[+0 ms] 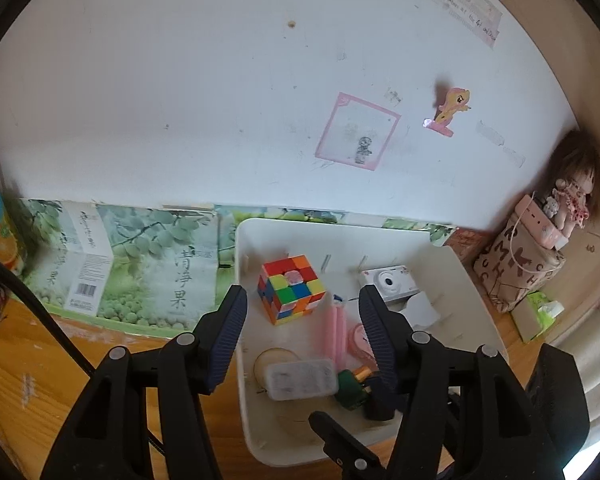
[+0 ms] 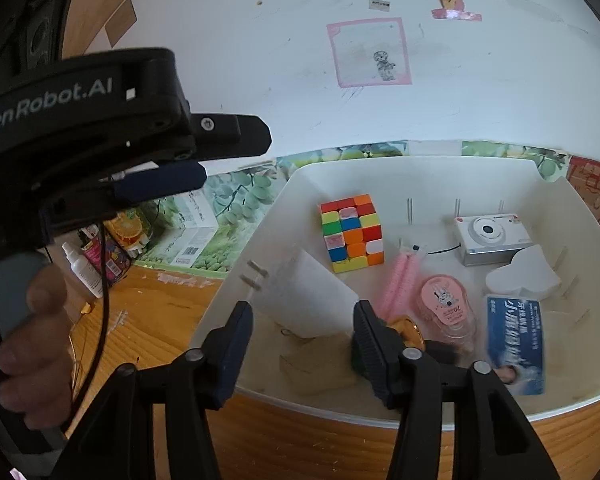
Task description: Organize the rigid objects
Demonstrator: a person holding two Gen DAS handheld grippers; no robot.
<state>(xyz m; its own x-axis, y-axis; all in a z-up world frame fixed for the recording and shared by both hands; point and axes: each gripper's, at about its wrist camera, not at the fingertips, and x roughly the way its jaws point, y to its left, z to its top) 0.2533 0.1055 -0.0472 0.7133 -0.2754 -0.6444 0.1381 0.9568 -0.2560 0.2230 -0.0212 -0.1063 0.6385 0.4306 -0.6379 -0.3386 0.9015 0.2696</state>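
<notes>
A white bin [image 1: 472, 292] on the wooden desk holds a colour cube [image 1: 290, 294], a small white camera [image 1: 388, 282], a pink brush [image 1: 336, 328], a white plug block [image 1: 300, 378] and a green part [image 1: 350, 390]. My left gripper [image 1: 302, 320] is open above the bin's left wall, one finger outside it, and holds nothing. My right gripper [image 2: 304, 320] is open over the bin's near rim. The blurred white block [image 2: 304, 292] lies just beyond its fingertips, and the pads do not press on it. Also in the bin are a pink tape dispenser [image 2: 444, 300] and a blue card box [image 2: 516, 344].
Green-printed boxes [image 1: 140, 272] line the white wall behind the bin. A spray bottle [image 2: 84, 268] and snack packets stand at the left. A doll [image 1: 572, 200], a patterned bag [image 1: 516, 272] and a tissue pack [image 1: 540, 312] crowd the right corner. A hand [image 2: 32, 320] holds the left gripper's handle.
</notes>
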